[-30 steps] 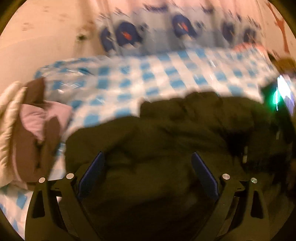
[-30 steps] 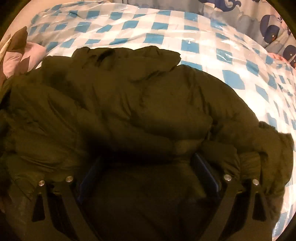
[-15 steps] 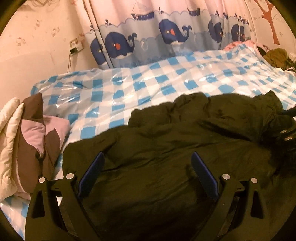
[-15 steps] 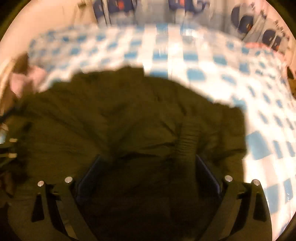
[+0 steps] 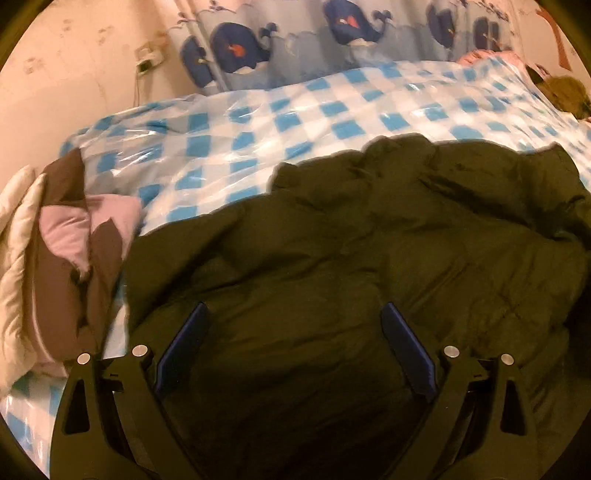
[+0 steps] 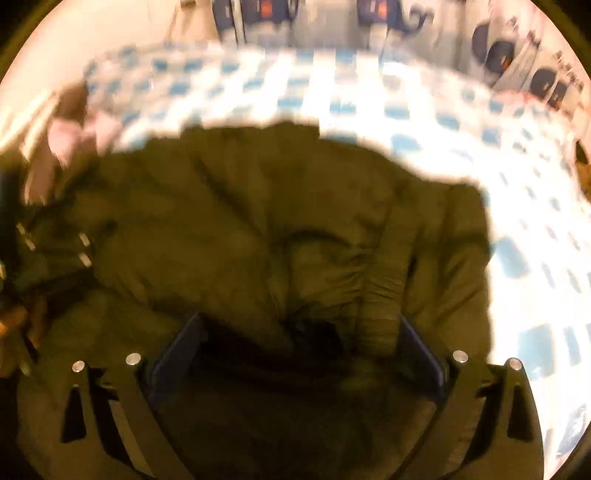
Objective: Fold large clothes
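Observation:
A large dark olive puffy jacket lies bunched on a bed with a blue-and-white checked cover. My left gripper is open just above the jacket's near part, its blue pads wide apart with nothing between them. In the right wrist view the same jacket fills the middle, with a ribbed cuff by the right pad. My right gripper is open over the jacket, its fingertips partly sunk in folds. The right wrist view is blurred.
A stack of folded clothes, brown and pink with a cream quilted piece, lies at the left of the bed. A whale-print curtain hangs behind the bed. Another olive garment lies at the far right. The wall is at the left.
Both grippers have pulled back and risen a little; more of the bed and curtain shows. The right gripper has let the jacket's fold drop, and a ribbed cuff now lies by its right pad.

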Available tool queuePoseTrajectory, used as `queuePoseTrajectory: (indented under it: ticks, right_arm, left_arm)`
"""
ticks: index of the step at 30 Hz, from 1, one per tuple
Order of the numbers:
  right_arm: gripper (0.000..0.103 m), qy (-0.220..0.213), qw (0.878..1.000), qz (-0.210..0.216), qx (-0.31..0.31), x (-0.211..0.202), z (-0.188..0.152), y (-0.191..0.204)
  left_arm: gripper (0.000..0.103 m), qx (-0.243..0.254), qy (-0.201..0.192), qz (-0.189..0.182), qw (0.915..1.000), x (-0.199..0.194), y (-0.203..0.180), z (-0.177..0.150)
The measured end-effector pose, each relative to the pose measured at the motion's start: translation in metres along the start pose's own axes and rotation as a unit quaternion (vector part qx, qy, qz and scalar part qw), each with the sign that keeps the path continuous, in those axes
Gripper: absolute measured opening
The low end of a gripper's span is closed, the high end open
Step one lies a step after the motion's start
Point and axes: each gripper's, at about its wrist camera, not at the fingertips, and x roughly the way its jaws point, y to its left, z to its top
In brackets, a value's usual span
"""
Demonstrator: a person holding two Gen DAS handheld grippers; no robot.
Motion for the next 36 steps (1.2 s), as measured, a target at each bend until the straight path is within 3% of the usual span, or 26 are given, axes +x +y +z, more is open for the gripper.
queuePoseTrajectory:
  ticks: [2, 5, 6, 7, 9, 10, 12, 13, 16, 18, 20, 21, 23, 24, 25, 27, 29, 33, 34, 36]
  right_arm:
    - [0.096, -0.024, 1.000, -0.008, 0.010, -0.007, 0.010, -0.006]
    - [0.096, 0.017, 0.999, -0.022, 0.024, 0.022, 0.011, -0.021]
    - [0.096, 0.068, 0.997, -0.026, 0.024, 0.050, 0.004, -0.027]
    - [0.096, 0.105, 0.994, -0.003, 0.039, 0.071, -0.006, -0.033]
    - [0.096, 0.116, 0.991, 0.013, 0.057, 0.077, -0.004, -0.041]
    - [0.096, 0.116, 0.991, 0.016, 0.062, 0.070, 0.000, -0.041]
    - [0.096, 0.078, 0.995, 0.011, 0.061, 0.046, 0.008, -0.040]
    - [0.096, 0.043, 0.998, 0.002, 0.052, 0.029, 0.015, -0.037]
    - [0.096, -0.034, 0.998, -0.017, 0.042, -0.002, 0.043, -0.034]
    - [0.096, -0.047, 0.998, -0.024, 0.043, -0.001, 0.065, -0.034]
    - [0.096, -0.042, 0.998, -0.033, 0.037, 0.015, 0.086, -0.031]
    - [0.096, -0.030, 0.998, -0.049, 0.028, 0.030, 0.092, -0.030]
    - [0.096, 0.023, 0.997, -0.076, 0.019, 0.075, 0.088, -0.036]
    - [0.096, 0.065, 0.995, -0.067, 0.023, 0.103, 0.079, -0.042]
    - [0.096, 0.102, 0.993, -0.026, 0.044, 0.131, 0.067, -0.053]
    - [0.096, 0.104, 0.992, -0.016, 0.063, 0.132, 0.067, -0.061]
    - [0.096, 0.092, 0.993, -0.023, 0.068, 0.117, 0.072, -0.060]
    - [0.096, -0.002, 0.998, -0.018, 0.055, 0.068, 0.087, -0.052]
    - [0.096, -0.009, 0.998, -0.019, 0.051, 0.064, 0.089, -0.050]
    - [0.096, 0.017, 0.999, -0.028, 0.040, 0.081, 0.091, -0.051]
  left_arm:
    - [0.091, -0.015, -0.029, 0.003, 0.9995, -0.017, 0.008, 0.006]
    - [0.091, -0.032, -0.052, 0.009, 0.9981, -0.035, 0.022, 0.011]
    - [0.092, -0.036, -0.038, 0.009, 0.9986, -0.029, 0.025, 0.010]
    - [0.092, -0.044, -0.013, 0.007, 0.9989, -0.018, 0.030, 0.007]
    - [0.095, -0.070, 0.098, -0.032, 0.9922, 0.028, 0.041, -0.011]
    - [0.095, -0.084, 0.135, -0.059, 0.9855, 0.044, 0.045, -0.021]
    - [0.095, -0.100, 0.143, -0.070, 0.9820, 0.049, 0.053, -0.026]
    - [0.095, -0.100, 0.143, -0.070, 0.9822, 0.046, 0.055, -0.023]
    - [0.095, -0.108, 0.075, -0.057, 0.9897, 0.019, 0.063, -0.004]
    - [0.095, -0.118, 0.048, -0.049, 0.9906, 0.013, 0.074, 0.006]
    - [0.095, -0.138, 0.049, -0.051, 0.9879, 0.020, 0.085, 0.012]
    - [0.095, -0.153, 0.070, -0.059, 0.9840, 0.034, 0.093, 0.011]
    - [0.095, -0.169, 0.107, -0.049, 0.9785, 0.060, 0.101, 0.002]
    - [0.097, -0.180, 0.135, -0.062, 0.9724, 0.079, 0.103, -0.009]
    - [0.097, -0.189, 0.149, -0.082, 0.9670, 0.090, 0.101, -0.014]
    - [0.097, -0.193, 0.155, -0.089, 0.9649, 0.093, 0.103, -0.018]
    - [0.097, -0.175, 0.155, -0.071, 0.9697, 0.086, 0.102, -0.013]
    - [0.097, -0.182, 0.105, -0.063, 0.9757, 0.063, 0.116, 0.016]
    - [0.097, -0.182, 0.096, -0.058, 0.9768, 0.061, 0.118, 0.020]
    - [0.097, -0.183, 0.101, -0.045, 0.9769, 0.069, 0.121, 0.018]
